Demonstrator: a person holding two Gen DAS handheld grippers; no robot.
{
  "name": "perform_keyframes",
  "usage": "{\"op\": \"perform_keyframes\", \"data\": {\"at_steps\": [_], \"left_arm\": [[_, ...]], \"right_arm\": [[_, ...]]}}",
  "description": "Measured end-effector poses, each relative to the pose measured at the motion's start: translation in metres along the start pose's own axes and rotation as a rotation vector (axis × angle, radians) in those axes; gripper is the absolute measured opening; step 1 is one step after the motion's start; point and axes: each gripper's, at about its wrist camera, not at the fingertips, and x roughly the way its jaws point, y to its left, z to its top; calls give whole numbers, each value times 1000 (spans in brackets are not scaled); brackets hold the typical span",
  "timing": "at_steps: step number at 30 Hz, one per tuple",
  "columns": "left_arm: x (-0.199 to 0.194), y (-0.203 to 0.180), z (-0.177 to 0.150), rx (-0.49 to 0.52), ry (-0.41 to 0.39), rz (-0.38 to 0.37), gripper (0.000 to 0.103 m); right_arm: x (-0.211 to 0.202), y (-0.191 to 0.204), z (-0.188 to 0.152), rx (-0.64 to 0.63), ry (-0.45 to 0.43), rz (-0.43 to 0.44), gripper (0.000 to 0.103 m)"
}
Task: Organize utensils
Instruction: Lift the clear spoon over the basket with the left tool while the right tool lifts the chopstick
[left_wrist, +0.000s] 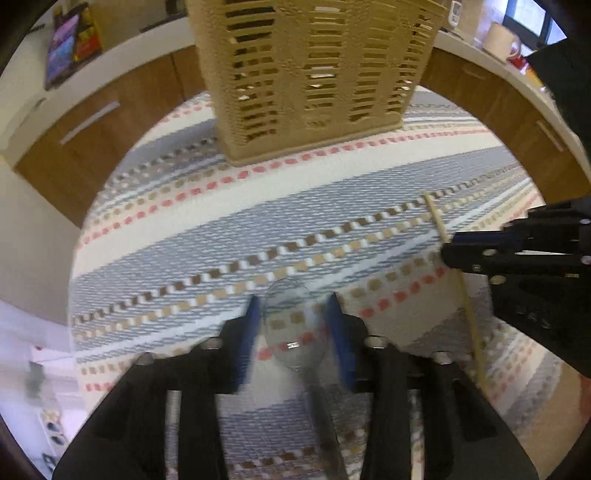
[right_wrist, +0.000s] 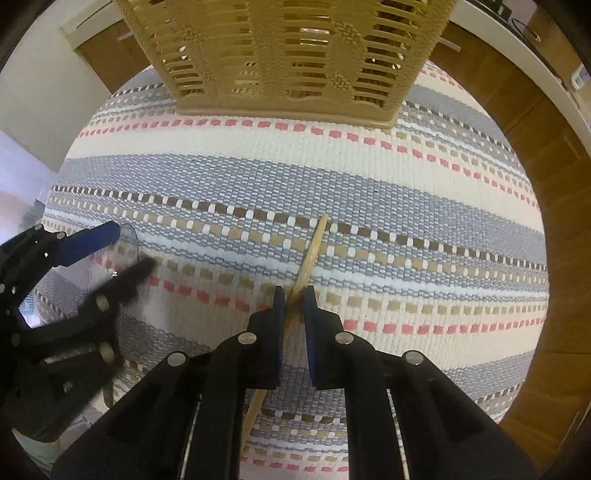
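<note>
A clear plastic spoon (left_wrist: 293, 325) lies between the blue pads of my left gripper (left_wrist: 295, 306), bowl forward; the pads stand on either side of the bowl with small gaps, so the jaws are open around it. My right gripper (right_wrist: 294, 295) is shut on a wooden chopstick (right_wrist: 314, 247), which points forward and slightly right. The chopstick (left_wrist: 436, 218) and right gripper (left_wrist: 480, 254) also show in the left wrist view at the right. The left gripper (right_wrist: 125, 251) shows at the left of the right wrist view. A tan slotted utensil basket (left_wrist: 310, 74) stands ahead on the striped mat.
A striped woven mat (right_wrist: 369, 177) covers the round table. Wooden cabinets (left_wrist: 92, 122) and a white counter with a mug (left_wrist: 502, 40) lie behind the basket. The basket (right_wrist: 288, 55) fills the top of the right wrist view.
</note>
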Motion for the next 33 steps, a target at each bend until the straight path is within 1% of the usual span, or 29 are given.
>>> {"op": "perform_keyframes", "data": {"at_steps": [1, 2, 4, 7, 8, 10, 14, 15, 16, 17, 18, 20, 22, 23, 24, 25, 27, 28, 30, 31, 33], "left_arm": [[-1, 2, 0, -8, -7, -11, 31], [-1, 3, -1, -18, -14, -21, 31], [-6, 9, -2, -45, -47, -47, 31], [-30, 20, -4, -89, -156, -96, 31], [-38, 22, -3, -98, -189, -96, 31], [-63, 25, -2, -106, -283, -78, 31], [-103, 26, 4, -115, -425, -48, 31], [-116, 26, 6, -118, -477, -43, 31], [-125, 27, 7, -120, -508, -37, 31], [-135, 29, 10, -125, -547, -20, 31], [-145, 30, 16, -127, -585, -7, 31], [-164, 30, 25, -121, -651, 11, 31], [-179, 28, 37, -118, -709, 45, 31], [-188, 26, 44, -114, -736, 60, 31], [-195, 27, 53, -111, -776, 73, 31], [-201, 24, 58, -112, -803, 87, 31], [-211, 23, 72, -112, -857, 116, 31], [-216, 22, 77, -112, -873, 121, 31], [-218, 24, 91, -118, -903, 132, 31], [-218, 26, 96, -121, -911, 133, 31], [-213, 30, 111, -129, -920, 131, 31]], "right_arm": [[0, 2, -1, -5, -13, -4, 8], [3, 5, 1, -4, -21, 3, 5], [-2, 2, -3, 4, -48, 17, 4], [-25, -3, -14, 5, -147, 69, 4], [-34, -5, -18, 3, -183, 78, 4], [-49, -8, -23, 1, -247, 87, 4], [-86, -13, -37, -3, -419, 127, 4], [-93, -14, -39, -3, -451, 128, 4], [-101, -15, -40, -4, -490, 127, 4], [-115, -18, -41, 1, -553, 128, 4], [-123, -19, -42, 4, -587, 133, 4], [-148, -27, -40, 19, -690, 146, 4], [-167, -30, -34, 33, -768, 145, 4], [-181, -34, -28, 48, -829, 142, 4], [-187, -36, -25, 54, -861, 145, 4], [-197, -40, -18, 65, -914, 146, 4], [-211, -42, -7, 75, -981, 135, 4], [-219, -45, 3, 82, -1024, 134, 4], [-227, -50, 17, 94, -1075, 131, 4], [-231, -53, 28, 107, -1112, 112, 4], [-234, -57, 44, 125, -1156, 99, 4]]}}
